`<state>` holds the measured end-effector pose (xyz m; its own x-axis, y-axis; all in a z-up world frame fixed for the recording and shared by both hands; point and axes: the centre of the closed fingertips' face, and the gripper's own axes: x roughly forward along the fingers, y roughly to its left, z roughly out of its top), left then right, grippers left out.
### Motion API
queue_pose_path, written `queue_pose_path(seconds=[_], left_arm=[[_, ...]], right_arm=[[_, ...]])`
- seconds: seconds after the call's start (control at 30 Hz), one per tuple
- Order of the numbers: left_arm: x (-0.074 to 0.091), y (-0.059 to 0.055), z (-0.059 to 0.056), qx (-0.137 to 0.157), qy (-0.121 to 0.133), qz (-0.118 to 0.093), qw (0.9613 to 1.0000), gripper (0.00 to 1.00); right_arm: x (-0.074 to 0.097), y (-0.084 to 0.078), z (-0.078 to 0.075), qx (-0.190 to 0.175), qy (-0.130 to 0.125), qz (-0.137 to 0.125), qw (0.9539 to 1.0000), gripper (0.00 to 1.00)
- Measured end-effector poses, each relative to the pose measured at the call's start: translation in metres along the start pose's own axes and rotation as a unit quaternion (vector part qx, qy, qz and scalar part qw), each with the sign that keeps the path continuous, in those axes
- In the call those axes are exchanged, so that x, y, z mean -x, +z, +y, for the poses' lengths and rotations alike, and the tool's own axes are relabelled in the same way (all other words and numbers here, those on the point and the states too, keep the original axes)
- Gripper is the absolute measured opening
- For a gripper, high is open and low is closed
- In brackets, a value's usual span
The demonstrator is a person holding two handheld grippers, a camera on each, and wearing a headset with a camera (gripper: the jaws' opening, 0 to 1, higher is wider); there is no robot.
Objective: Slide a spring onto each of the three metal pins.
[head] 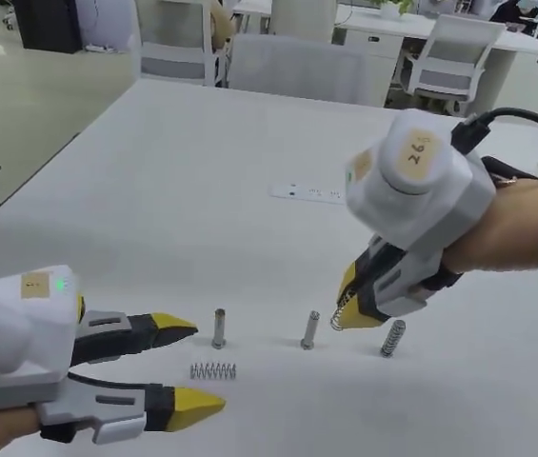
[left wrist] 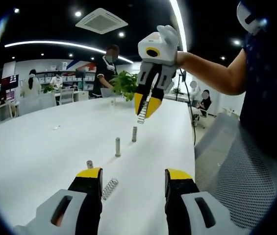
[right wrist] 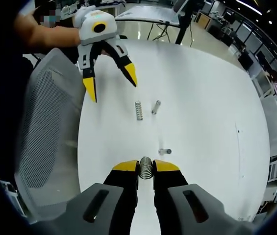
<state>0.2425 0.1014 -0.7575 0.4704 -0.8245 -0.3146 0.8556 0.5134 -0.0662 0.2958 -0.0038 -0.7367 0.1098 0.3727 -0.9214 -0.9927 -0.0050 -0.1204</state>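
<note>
Step two of three, judging by the seated spring (head: 393, 338) standing at the right end of the row, likely on its pin. Right gripper (head: 352, 303) clamped shut on held spring (right wrist: 146, 167), hovering just beside middle pin (head: 310, 329). Next: line coil over pin top, lower straight. Left gripper (head: 195, 367) wide open, empty, near loose spring (head: 213, 370) lying flat by left pin (head: 219, 327).

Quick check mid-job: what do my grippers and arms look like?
Both the left gripper and right gripper have white bodies, black jaws and yellow tips. The right carries a round tan sticker marked 26 and a black cable; the left has a green light. Forearms are unsleeved; the top is dark.
</note>
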Motion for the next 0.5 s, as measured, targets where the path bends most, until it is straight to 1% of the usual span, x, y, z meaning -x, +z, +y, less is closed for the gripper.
queue_pose_path(seconds=[0.17, 0.3, 0.4, 0.5], left_arm=[[0.004, -0.002, 0.004, 0.006, 0.013, -0.003, 0.9999, 0.46], [0.007, -0.005, 0.006, 0.008, 0.020, -0.001, 0.9998, 0.47], [0.008, -0.006, 0.006, 0.011, 0.024, -0.001, 0.9997, 0.47], [0.009, -0.008, 0.006, 0.013, 0.027, -0.002, 0.9996, 0.48]], right_arm=[[-0.006, -0.005, -0.011, -0.001, -0.007, 0.011, 0.9999, 0.09], [-0.011, -0.005, -0.017, -0.003, -0.005, 0.012, 0.9999, 0.09], [-0.016, -0.006, -0.022, 0.000, -0.007, 0.022, 0.9997, 0.09], [-0.022, -0.003, -0.026, 0.001, -0.002, 0.022, 0.9997, 0.09]])
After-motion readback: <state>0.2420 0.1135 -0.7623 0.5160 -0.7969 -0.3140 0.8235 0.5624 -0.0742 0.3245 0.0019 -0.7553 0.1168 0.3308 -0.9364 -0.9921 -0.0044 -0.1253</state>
